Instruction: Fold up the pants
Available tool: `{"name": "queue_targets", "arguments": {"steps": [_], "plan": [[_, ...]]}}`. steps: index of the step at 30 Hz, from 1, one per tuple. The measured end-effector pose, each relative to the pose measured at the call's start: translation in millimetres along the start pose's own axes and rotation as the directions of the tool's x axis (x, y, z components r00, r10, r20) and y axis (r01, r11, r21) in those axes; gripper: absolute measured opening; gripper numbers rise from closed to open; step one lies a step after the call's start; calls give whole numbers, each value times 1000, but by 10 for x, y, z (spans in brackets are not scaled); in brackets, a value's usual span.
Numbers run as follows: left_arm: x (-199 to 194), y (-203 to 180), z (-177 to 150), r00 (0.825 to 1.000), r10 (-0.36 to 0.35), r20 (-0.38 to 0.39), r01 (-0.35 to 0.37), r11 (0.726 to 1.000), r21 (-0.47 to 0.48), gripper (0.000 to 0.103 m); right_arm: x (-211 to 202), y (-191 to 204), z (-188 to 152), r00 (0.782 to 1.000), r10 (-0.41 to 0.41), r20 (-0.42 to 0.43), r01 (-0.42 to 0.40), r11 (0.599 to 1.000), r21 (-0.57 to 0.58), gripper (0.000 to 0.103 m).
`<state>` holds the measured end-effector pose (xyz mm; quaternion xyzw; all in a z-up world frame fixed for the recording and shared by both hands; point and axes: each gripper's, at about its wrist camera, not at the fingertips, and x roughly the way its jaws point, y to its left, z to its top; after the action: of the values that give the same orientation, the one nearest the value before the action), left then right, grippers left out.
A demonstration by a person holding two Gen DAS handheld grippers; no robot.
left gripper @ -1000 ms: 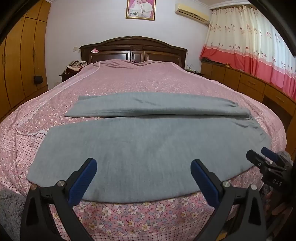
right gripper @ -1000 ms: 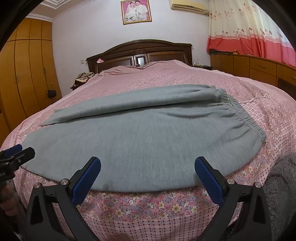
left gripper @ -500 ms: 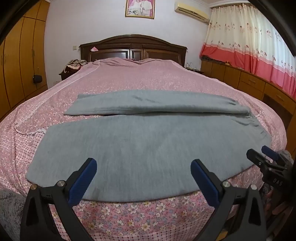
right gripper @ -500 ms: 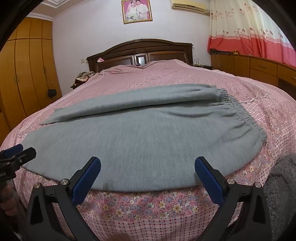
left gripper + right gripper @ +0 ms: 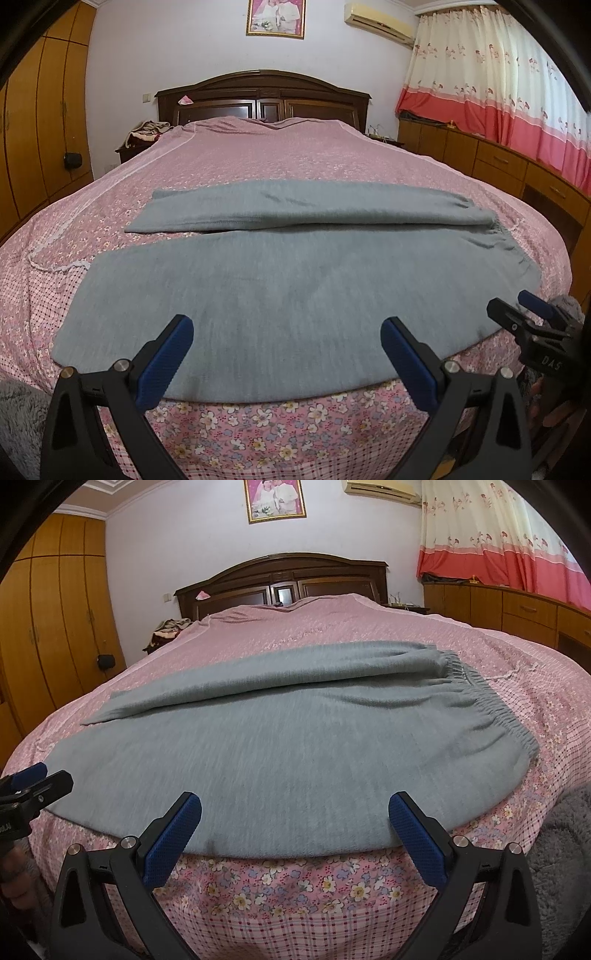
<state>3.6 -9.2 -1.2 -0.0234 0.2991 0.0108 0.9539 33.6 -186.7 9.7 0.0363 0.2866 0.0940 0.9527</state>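
The grey pants lie spread across the bed straight ahead of both sets of jaws, their near edge just beyond the blue pads, the elastic waistband off to the right. The left gripper and right gripper both stand wide apart, holding nothing.

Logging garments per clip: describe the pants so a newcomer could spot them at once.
Start at the big bed with the pink floral cover that fills the room. The pants lie spread flat across its near end, legs to the left, elastic waistband to the right. They are the only plain grey fabric on the patterned pink.
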Motion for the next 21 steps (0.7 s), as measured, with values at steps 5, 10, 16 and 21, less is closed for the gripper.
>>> {"name": "queue_targets", "arguments": {"steps": [5,10,16,21], "plan": [[-28,-44,2,1000,4,0,-4,1000,6,103,-4,11,-4,1000,1,0,-1,1000,-2,103],[-37,-42,0,1000,3,2,-3,1000,6,103,-4,20,3,1000,1,-2,-1,1000,-5,103],[-47,-47,-5,1000,3,3,-3,1000,1,103,-4,17,3,1000,0,-1,0,1000,-5,103],[-50,-40,-1,1000,3,4,-3,1000,1,103,-3,16,3,1000,1,-1,-1,1000,-6,103]]}}
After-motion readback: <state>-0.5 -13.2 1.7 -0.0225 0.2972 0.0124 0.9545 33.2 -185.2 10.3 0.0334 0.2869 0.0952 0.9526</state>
